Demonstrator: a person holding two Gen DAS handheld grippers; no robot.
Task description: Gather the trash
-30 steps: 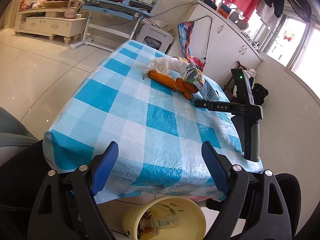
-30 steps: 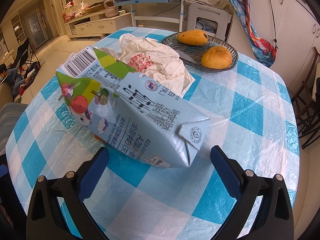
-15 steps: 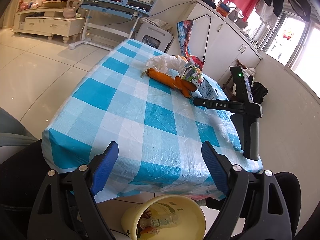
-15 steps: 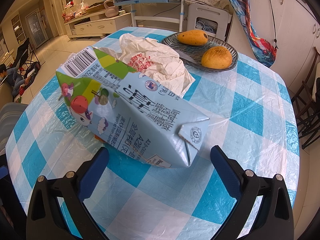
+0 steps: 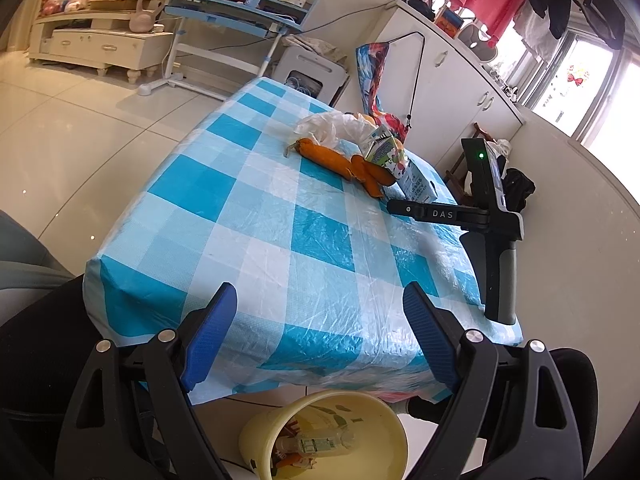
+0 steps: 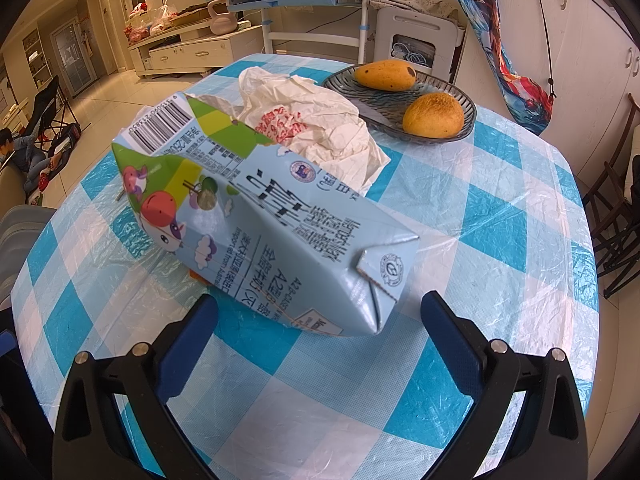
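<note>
Lying unmoved, the milk carton (image 6: 256, 216) points its folded end at the wide-open, empty right gripper (image 6: 320, 344); left gripper (image 5: 320, 336) likewise open.

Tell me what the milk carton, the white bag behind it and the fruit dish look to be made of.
Milk carton: printed coated paperboard, slightly glossy, with folded glued flaps and a dented body.
White bag: thin plastic film, likely; it crumples in soft, sheeny folds.
Fruit dish: probably tinted glass or clear plastic, ribbed and see-through at the rim.
</note>
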